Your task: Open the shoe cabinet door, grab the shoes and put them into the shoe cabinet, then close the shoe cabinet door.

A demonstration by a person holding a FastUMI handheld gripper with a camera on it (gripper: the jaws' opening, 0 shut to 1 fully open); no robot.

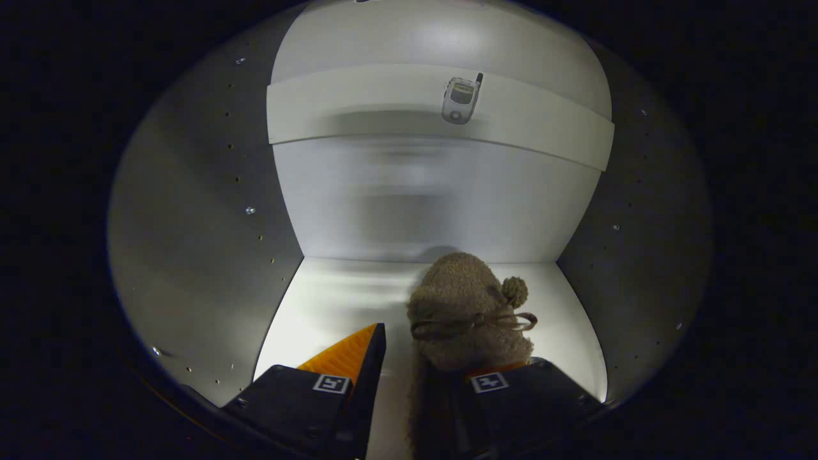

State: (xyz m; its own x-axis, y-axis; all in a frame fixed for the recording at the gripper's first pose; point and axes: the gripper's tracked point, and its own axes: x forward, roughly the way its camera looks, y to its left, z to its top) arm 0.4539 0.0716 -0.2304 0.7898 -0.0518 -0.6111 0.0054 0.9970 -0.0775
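We are looking into a white shoe cabinet (358,211), its pale side walls dotted with rows of small peg holes. A white shelf board (383,105) crosses the compartment above, and a small silver flip phone with a stub antenna (461,97) sits at that board's front face; we cannot tell how it is fixed there. The white bottom panel (319,300) is brightly lit, and nothing lies on it between the shoe and the back wall.

A brown fuzzy slipper-style shoe with a thin bow and a pompom (470,310) rests on that bottom panel, toe towards the back wall. Our gripper (418,358) reaches in low and level. Its fingers are spread: the left one stands apart from the shoe, while the shoe overlaps the right one, so whether they touch is unclear.
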